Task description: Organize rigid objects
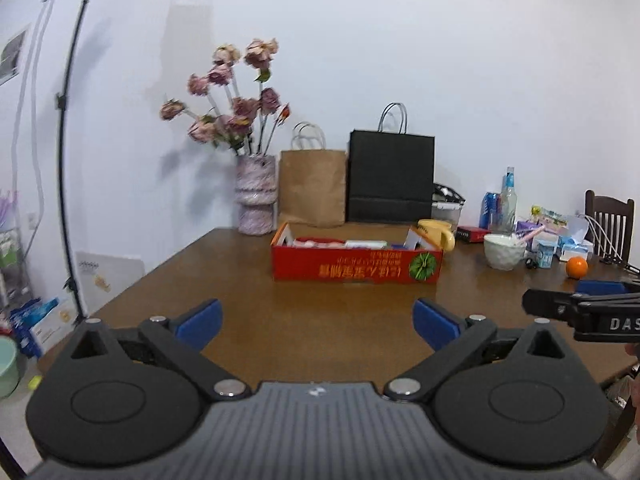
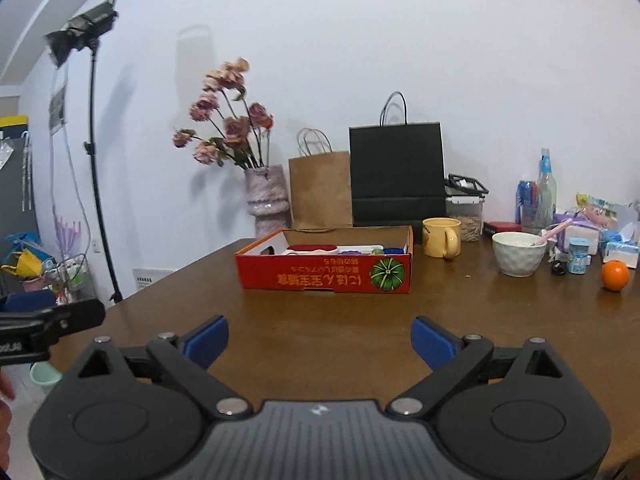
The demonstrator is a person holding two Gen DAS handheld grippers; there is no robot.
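Observation:
A red cardboard box (image 1: 356,266) (image 2: 326,272) with a green pumpkin print stands on the brown table (image 1: 312,320) (image 2: 320,312), holding several flat items in red, white and blue. My left gripper (image 1: 318,322) hovers over the near table, blue pads wide apart, nothing between them. My right gripper (image 2: 320,340) is likewise open and empty, well short of the box. Each gripper shows at the other view's edge: the right one (image 1: 584,308) beside the left, the left one (image 2: 52,320) beside the right.
A yellow mug (image 2: 442,237), a white bowl (image 2: 518,254) with a pink spoon, an orange (image 2: 615,275), bottles and small packets crowd the right side. A vase of dried roses (image 2: 266,196), a brown bag (image 2: 320,190) and a black bag (image 2: 398,174) line the wall. A light stand (image 2: 96,152) rises at left.

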